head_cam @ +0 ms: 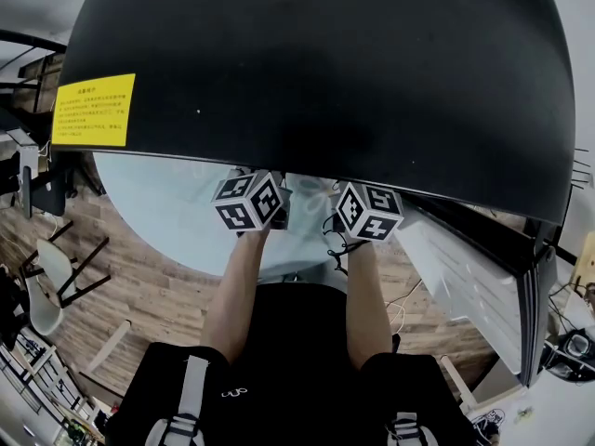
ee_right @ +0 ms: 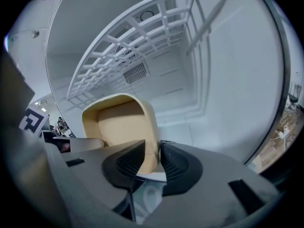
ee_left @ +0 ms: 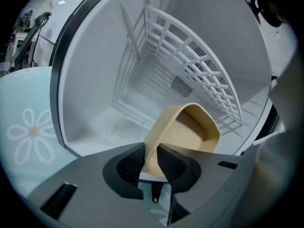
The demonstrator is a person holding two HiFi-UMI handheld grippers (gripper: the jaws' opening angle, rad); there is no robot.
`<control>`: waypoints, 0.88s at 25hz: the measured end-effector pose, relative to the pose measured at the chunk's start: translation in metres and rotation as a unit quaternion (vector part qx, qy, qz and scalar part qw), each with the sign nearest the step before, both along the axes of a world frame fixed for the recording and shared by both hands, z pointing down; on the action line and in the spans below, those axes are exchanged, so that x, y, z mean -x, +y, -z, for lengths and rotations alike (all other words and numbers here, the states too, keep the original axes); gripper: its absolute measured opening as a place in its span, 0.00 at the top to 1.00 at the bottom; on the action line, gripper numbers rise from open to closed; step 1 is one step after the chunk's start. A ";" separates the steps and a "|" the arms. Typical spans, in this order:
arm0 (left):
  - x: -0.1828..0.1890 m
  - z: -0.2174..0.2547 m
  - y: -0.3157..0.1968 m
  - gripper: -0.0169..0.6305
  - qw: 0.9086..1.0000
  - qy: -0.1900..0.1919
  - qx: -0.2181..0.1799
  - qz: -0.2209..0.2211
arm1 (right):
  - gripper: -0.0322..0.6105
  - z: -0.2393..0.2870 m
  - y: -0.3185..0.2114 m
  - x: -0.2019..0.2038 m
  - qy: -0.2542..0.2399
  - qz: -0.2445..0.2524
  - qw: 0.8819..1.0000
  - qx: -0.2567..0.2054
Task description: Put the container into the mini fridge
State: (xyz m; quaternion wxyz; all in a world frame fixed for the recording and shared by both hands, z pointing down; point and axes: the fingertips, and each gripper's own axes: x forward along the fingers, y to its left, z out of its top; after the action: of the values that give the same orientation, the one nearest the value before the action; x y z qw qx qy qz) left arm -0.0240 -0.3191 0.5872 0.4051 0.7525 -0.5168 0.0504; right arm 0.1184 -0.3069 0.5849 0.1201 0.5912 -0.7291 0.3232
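Note:
The beige open container (ee_left: pixel 190 132) (ee_right: pixel 121 127) sits in the mouth of the white mini fridge (ee_left: pixel 104 80), below its wire shelf (ee_left: pixel 199 75) (ee_right: pixel 128 46). My left gripper (ee_left: pixel 153 158) is shut on the container's left wall, with both pads against it. My right gripper (ee_right: pixel 153 158) straddles the right wall, and a thin gap shows at one pad. In the head view the marker cubes of the left gripper (head_cam: pixel 249 203) and the right gripper (head_cam: pixel 369 212) poke out from under the fridge's black top (head_cam: pixel 325 72). That top hides the container and the jaws.
The fridge door (head_cam: pixel 465 277) hangs open at the right, showing its white inner shelves. The fridge stands on a round pale-blue table (head_cam: pixel 158 212) (ee_left: pixel 28 127) with a flower print. A yellow label (head_cam: pixel 93 110) is on the black top. A wooden floor and chairs lie to the left.

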 end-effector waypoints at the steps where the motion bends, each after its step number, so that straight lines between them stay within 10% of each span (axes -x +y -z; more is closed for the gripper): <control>1: 0.000 0.000 0.000 0.84 1.000 0.001 0.000 0.000 | 0.79 0.000 0.000 0.000 -0.001 0.000 1.000 0.000; 22: -0.003 0.008 0.000 0.60 1.000 0.028 -0.008 -0.005 | 0.71 0.013 0.001 0.001 -0.013 -0.001 1.000 -0.020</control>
State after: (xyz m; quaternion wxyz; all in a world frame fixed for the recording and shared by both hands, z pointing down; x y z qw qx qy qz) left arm -0.0207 -0.3189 0.5796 0.4127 0.7596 -0.5019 0.0275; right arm 0.1174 -0.3062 0.5715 0.0982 0.5900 -0.7365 0.3159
